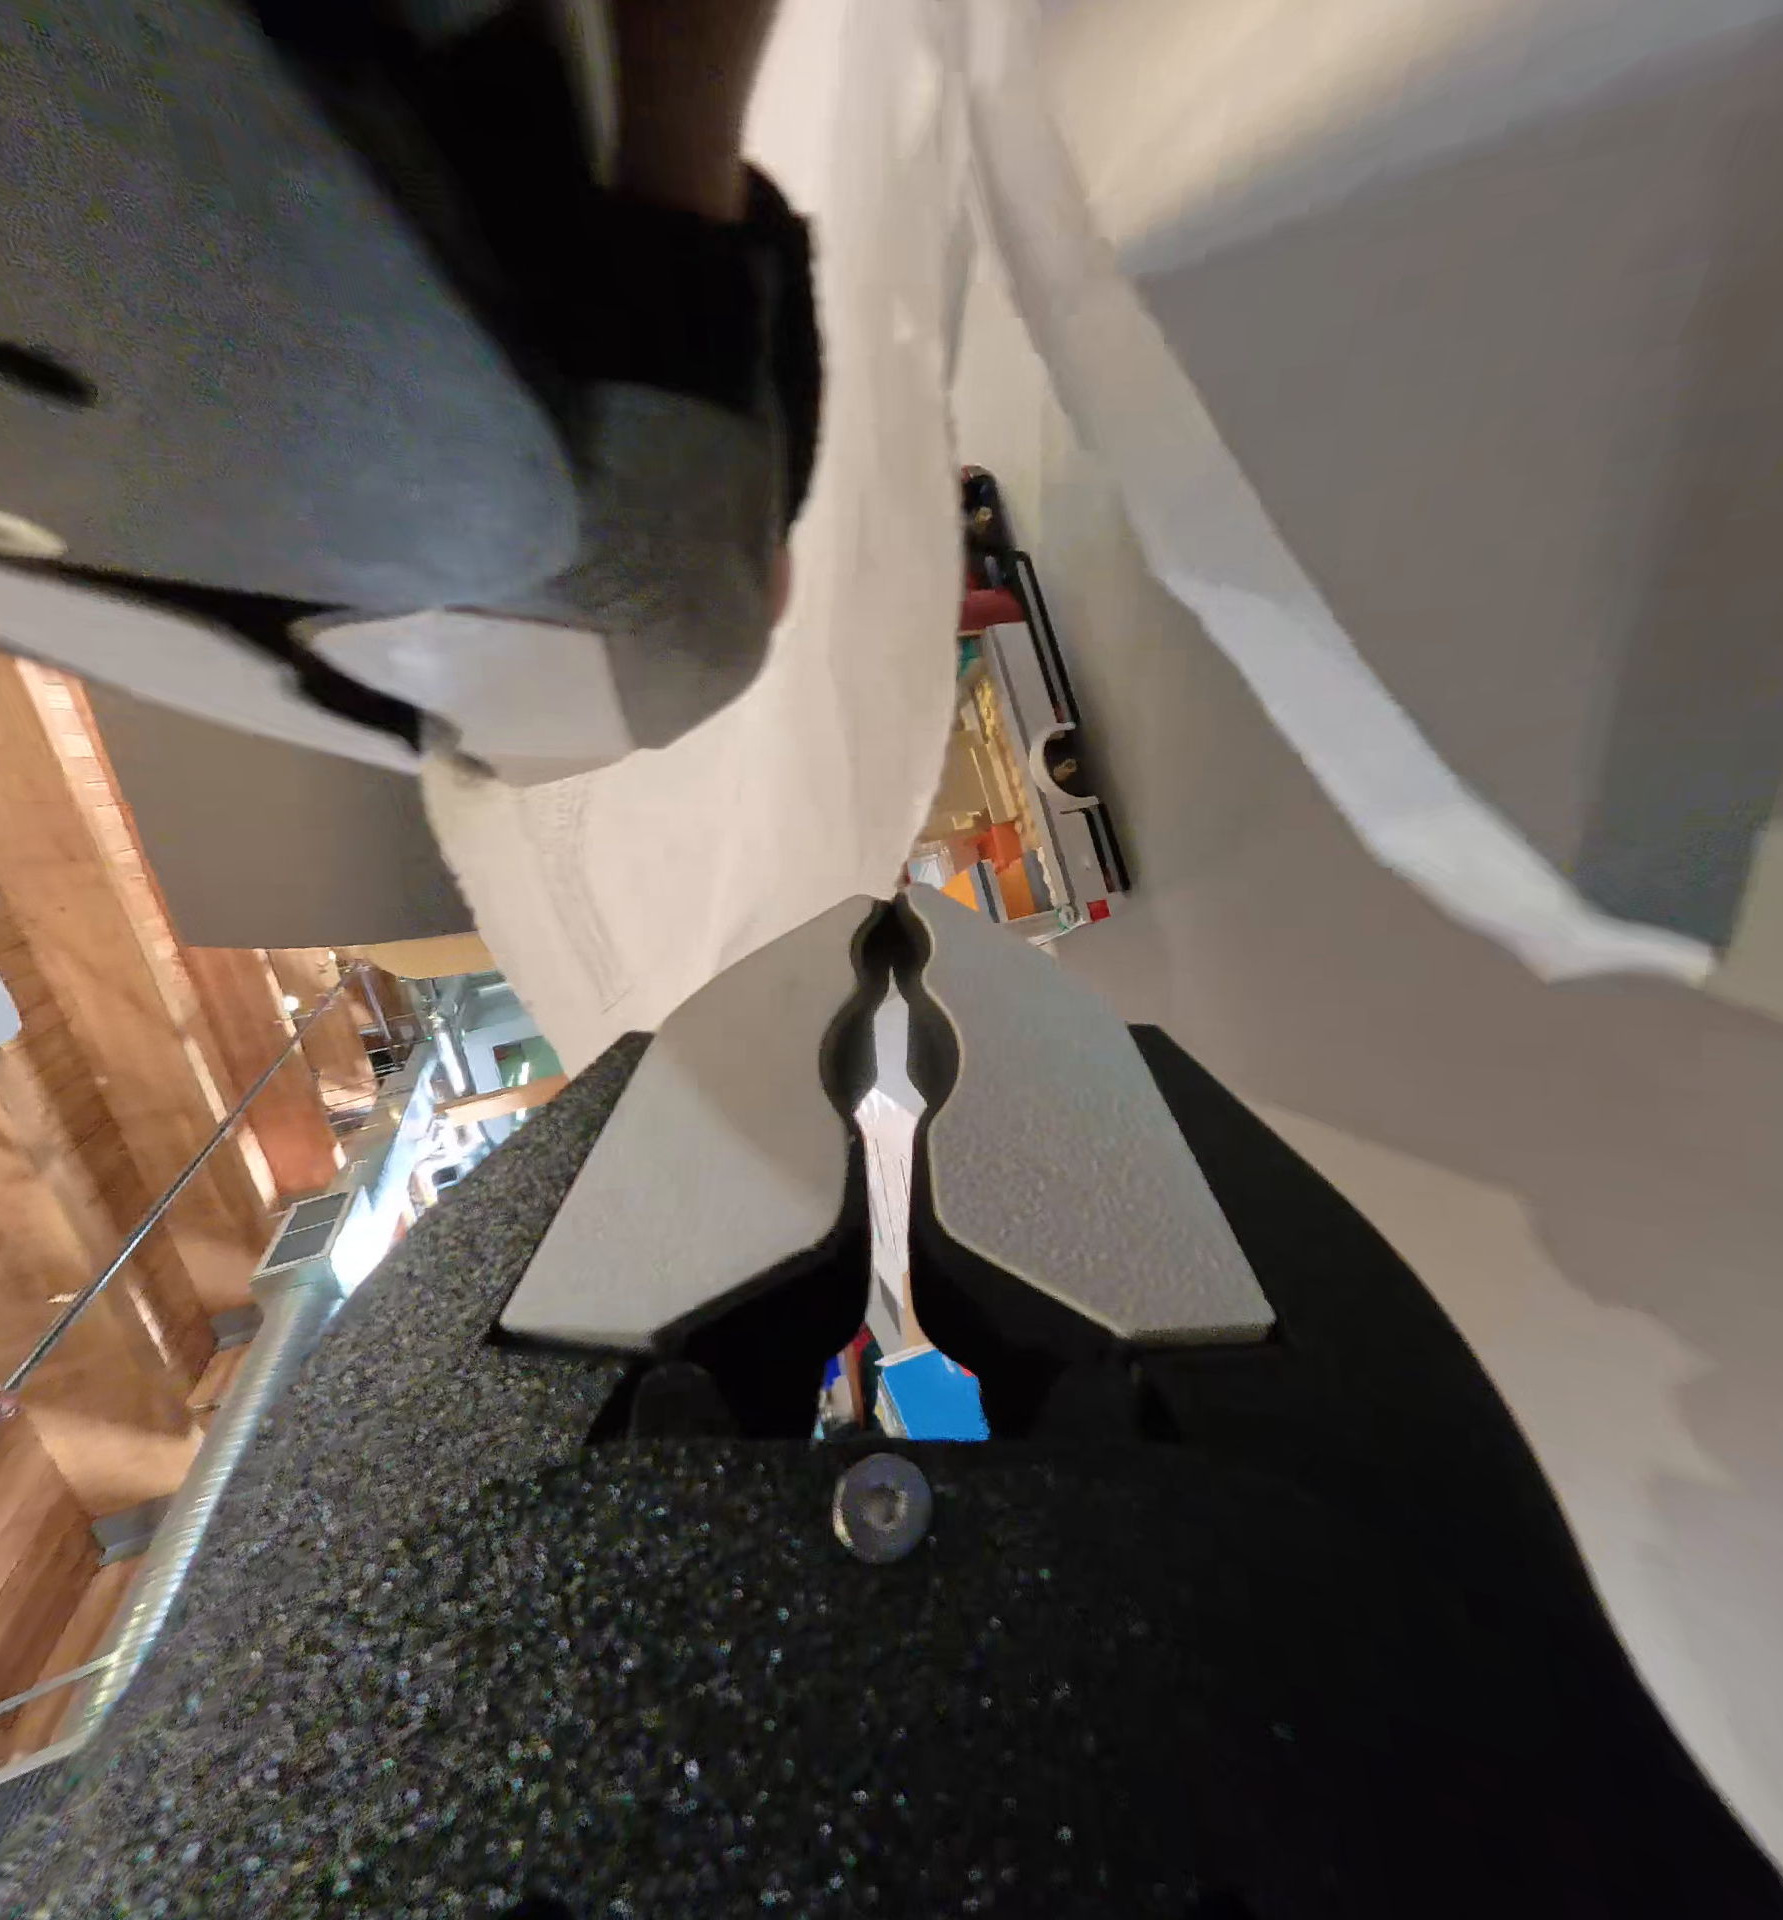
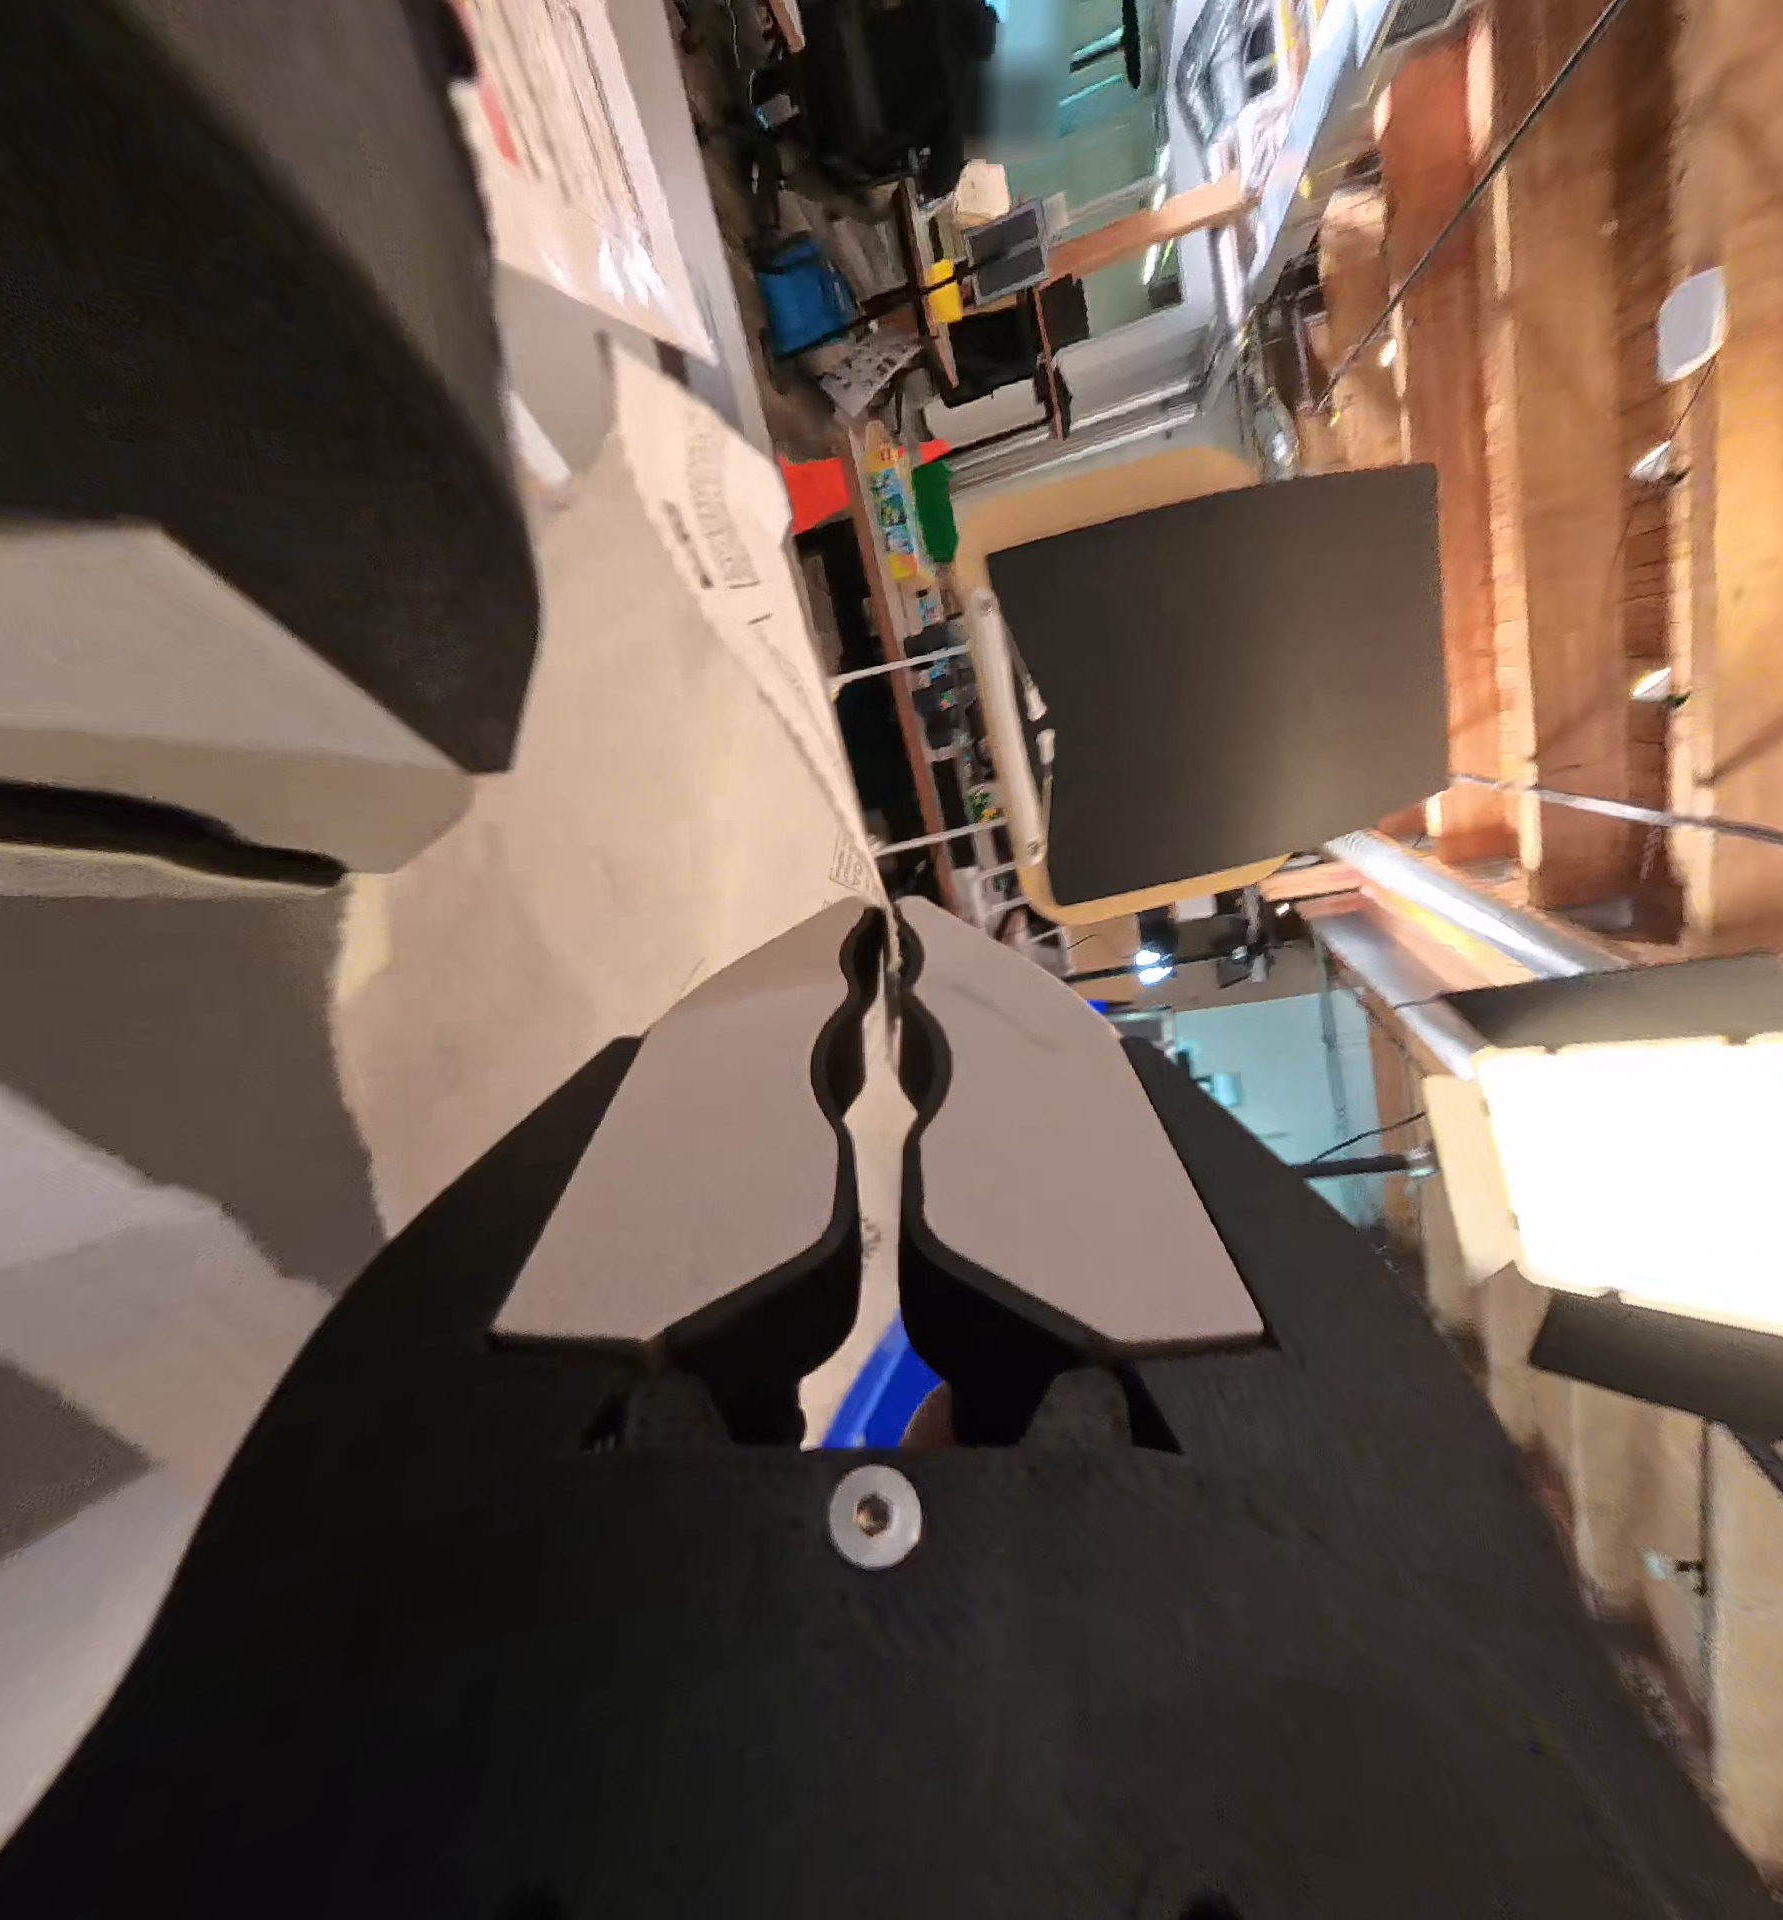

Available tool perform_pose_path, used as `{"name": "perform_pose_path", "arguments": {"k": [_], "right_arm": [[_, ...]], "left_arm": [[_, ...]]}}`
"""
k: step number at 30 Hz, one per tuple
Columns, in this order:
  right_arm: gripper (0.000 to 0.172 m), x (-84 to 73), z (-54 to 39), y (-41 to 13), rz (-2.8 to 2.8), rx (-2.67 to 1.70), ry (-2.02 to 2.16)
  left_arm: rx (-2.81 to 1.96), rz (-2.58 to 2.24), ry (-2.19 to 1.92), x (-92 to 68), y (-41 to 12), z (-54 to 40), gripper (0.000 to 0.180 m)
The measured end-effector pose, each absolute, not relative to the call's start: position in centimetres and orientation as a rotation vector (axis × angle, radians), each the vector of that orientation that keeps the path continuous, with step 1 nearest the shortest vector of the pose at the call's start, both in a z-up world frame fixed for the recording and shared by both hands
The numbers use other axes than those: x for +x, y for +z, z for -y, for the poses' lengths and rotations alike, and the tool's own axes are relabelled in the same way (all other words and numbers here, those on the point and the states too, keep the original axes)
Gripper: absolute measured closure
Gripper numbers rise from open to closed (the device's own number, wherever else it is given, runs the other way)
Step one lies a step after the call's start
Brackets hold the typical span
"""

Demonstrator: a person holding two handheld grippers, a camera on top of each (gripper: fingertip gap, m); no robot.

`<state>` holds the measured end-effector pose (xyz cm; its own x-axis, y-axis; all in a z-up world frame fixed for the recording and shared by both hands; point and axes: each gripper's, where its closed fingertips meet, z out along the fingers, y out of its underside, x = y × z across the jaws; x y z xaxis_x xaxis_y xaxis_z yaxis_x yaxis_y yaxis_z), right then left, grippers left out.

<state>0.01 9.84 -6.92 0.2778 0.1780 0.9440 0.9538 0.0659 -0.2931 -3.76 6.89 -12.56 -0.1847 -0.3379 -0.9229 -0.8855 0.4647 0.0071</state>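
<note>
Left tongs (image 1: 892,920): closed down narrow, grey fingers (image 1: 731,1143) meeting at the tips. The hemmed edge of the white cloth (image 1: 721,810) runs right into them, and white shows through the slot lower down. I read that as a pinch on the hem, though the contact itself is small in view.

Right tongs (image 2: 892,925): also narrow. A thin pale edge of the same cloth sits between the pads, so this pair grips it, at a border that carries small printing.

Cloth: hangs between both tongs, off any counter, spreading away from each pair in a broad sheet with folds – much of it blurred.

Just beyond the left tips, past the cloth edge, is a grey brick model (image 1: 1048,727) with orange and yellow blocks. A large blurred grey-and-black body (image 1: 274,343) fills the upper left there; I cannot tell what it is.

Beyond the right tips – a black panel (image 2: 1230,675), shelves of coloured items (image 2: 908,520), a blue bin (image 2: 804,296) and a brick wall (image 2: 1593,416), all well apart from the tongs.
</note>
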Motion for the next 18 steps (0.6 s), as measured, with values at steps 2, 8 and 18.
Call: {"name": "perform_pose_path", "arguments": {"k": [2, 8, 18], "right_arm": [[0.167, 1.1, -9.6, -8.3, 1.101, -1.454, -0.842], [0.152, 4.4, -8.3, -11.5, 1.002, -1.611, -0.906], [0.172, 4.7, -6.7, -10.9, 0.806, -1.565, -0.825]], "left_arm": [[-1.054, -1.751, 0.693, -3.6, -13.5, -6.7, 0.18], [-1.033, -1.706, 0.643, -3.7, -14.5, -6.5, 0.18], [-1.06, -1.495, 0.325, -1.8, -14.5, -5.2, 0.178]]}}
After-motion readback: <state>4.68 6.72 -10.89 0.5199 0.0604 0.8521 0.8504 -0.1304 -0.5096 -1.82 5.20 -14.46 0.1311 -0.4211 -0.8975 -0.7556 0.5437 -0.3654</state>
